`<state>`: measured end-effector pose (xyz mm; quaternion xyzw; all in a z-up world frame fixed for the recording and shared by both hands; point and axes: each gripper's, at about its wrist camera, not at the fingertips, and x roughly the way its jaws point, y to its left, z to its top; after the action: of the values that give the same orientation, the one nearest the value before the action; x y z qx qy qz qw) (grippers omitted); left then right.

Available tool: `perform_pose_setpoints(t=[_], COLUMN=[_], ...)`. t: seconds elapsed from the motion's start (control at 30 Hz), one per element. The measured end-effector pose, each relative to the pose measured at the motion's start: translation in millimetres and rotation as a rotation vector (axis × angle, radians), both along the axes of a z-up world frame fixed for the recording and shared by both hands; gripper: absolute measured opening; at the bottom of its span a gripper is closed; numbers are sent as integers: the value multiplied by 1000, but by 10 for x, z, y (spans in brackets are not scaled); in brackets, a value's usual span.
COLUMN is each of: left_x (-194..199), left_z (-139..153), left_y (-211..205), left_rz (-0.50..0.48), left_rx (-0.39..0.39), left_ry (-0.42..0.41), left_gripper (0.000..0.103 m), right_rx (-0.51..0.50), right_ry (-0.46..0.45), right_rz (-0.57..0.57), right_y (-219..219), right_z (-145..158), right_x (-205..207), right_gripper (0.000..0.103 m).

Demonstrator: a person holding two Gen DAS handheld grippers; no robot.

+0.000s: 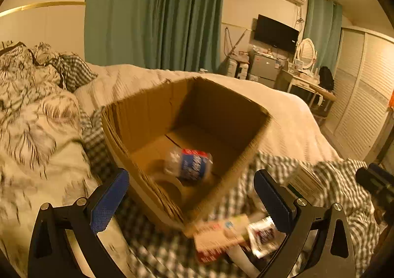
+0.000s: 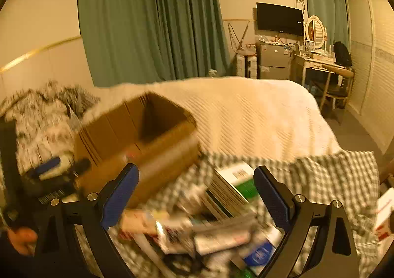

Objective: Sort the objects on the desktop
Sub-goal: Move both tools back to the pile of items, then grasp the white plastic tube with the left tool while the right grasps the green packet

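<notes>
- We hold our left gripper (image 1: 190, 200) with its blue pads (image 1: 108, 201) spread as wide as they go, nothing pinched between them, hovering at the near rim of the cardboard box (image 1: 152, 110).
- Inside the box we see a clear plastic bottle with a blue and red label (image 1: 190, 163) lying on its side, against a roll of tape (image 1: 167, 184) on the box floor.
- The box sits on the checked cloth (image 1: 344, 179) spread over the bed (image 1: 283, 110).
- Just outside the box's near corner lies a blurred flat carton (image 1: 219, 233) with a small sachet (image 1: 262, 235) beside it.
- Our right gripper (image 2: 195, 200) also stands open and empty, above a blurred heap of packets and papers (image 2: 221, 238).
- A stack of books (image 2: 229, 189) rests on the cloth just beyond that heap, to the right of the box.
- In the right wrist view, our left gripper shows at the left beside the box.
</notes>
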<state>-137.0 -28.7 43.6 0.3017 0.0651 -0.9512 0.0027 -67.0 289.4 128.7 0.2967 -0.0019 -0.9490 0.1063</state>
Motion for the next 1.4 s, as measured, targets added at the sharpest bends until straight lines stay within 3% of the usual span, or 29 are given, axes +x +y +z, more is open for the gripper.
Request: perform_pose_setpoints(t=[0.23,0.47,0.67,0.77,0.93,1.13,1.23,1.3,1.4], left_x=[248,384,466,477,461,416,382,362,347], left_z=[-374,-854,-1167,-1258,-1370,-1481,-1498,-1527,-1552], left_y=[322,570,696,756,812,919,961,987,1007], left_rz=[-25,-34,-77,-111,-139,-187,-222,-247,-264], left_rx=[28,-37,-45,-54,-51,-59,-56,-44,-40], left_ry=[-84,-176,-232,-250,-267,-273,-277,-281,-281], left_gripper=[103,103,103,97,93,74,58,42,31], right_rx=[64,58,58,80,32,106,133,134,78], right_ry=[-69,-137,-177,-201,-301,-350,-385,-409,-462], right_rz=[-36,-105,-105,-122,-156,-213,-222,-220,-220], right_y=[363,727,731,680,703,680,658,651,685], right_z=[-383,-765,-879,-932,-1123,-1261,-1364,-1421,-1542], right_x=[350,543,560,563,575,582,543,514,430], right_gripper=[95,95,95,95,95,95,95,95,95])
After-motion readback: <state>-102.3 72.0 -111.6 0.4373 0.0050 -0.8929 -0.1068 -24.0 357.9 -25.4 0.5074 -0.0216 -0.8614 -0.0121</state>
